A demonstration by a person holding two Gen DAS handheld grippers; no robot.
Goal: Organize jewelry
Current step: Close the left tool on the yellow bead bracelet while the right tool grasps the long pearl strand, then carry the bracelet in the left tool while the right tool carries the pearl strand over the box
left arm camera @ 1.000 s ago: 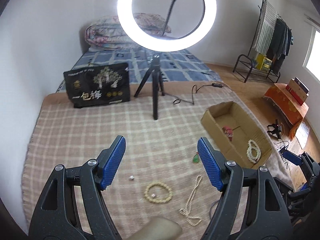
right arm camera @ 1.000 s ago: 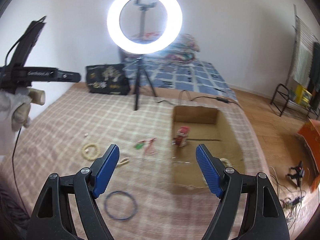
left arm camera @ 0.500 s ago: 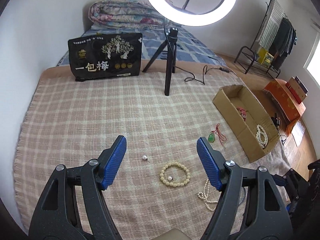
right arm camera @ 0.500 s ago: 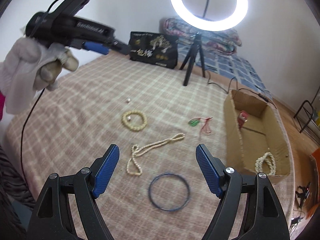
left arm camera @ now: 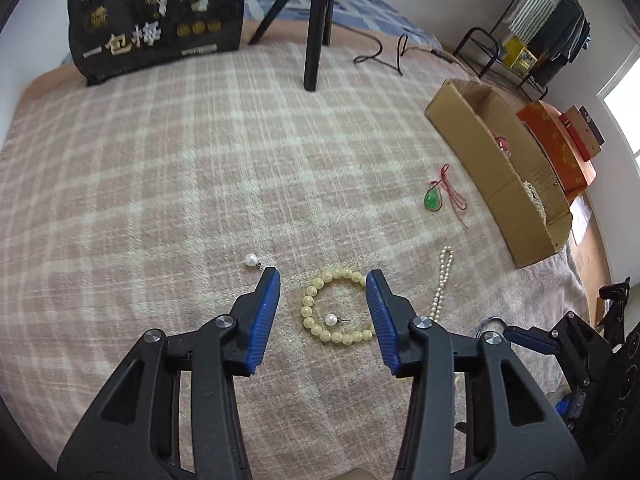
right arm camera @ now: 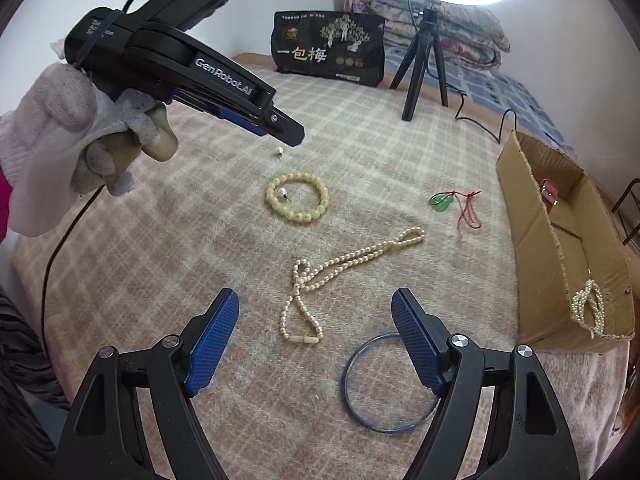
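Note:
A yellow bead bracelet (left arm camera: pixel 309 312) lies on the checked blanket (left arm camera: pixel 200 184) with a pearl earring (left arm camera: pixel 330 319) inside its ring. My left gripper (left arm camera: pixel 323 279) hovers over it, jaws closing, the bracelet framed between them but untouched. A second pearl earring (left arm camera: pixel 251 259) lies by the left fingertip. My right gripper (right arm camera: pixel 315 300) stands open above a long pearl necklace (right arm camera: pixel 340 264), with a blue bangle (right arm camera: pixel 345 376) under its right finger. The bracelet (right arm camera: pixel 298 216) and the left gripper (right arm camera: pixel 288 136), held by a gloved hand (right arm camera: pixel 60 120), show in the right wrist view.
A green pendant on red cord (right arm camera: pixel 440 202) lies near an open cardboard box (right arm camera: pixel 536 240) holding a pearl strand (right arm camera: pixel 588 308) and a red item (right arm camera: pixel 550 194). A black printed bag (left arm camera: pixel 156 28) and ring-light tripod (left arm camera: pixel 316 40) stand at the back.
Both grippers have dropped and tipped down toward the blanket. The left jaws have narrowed over the bead bracelet. The right gripper has come over the pearl necklace and blue bangle.

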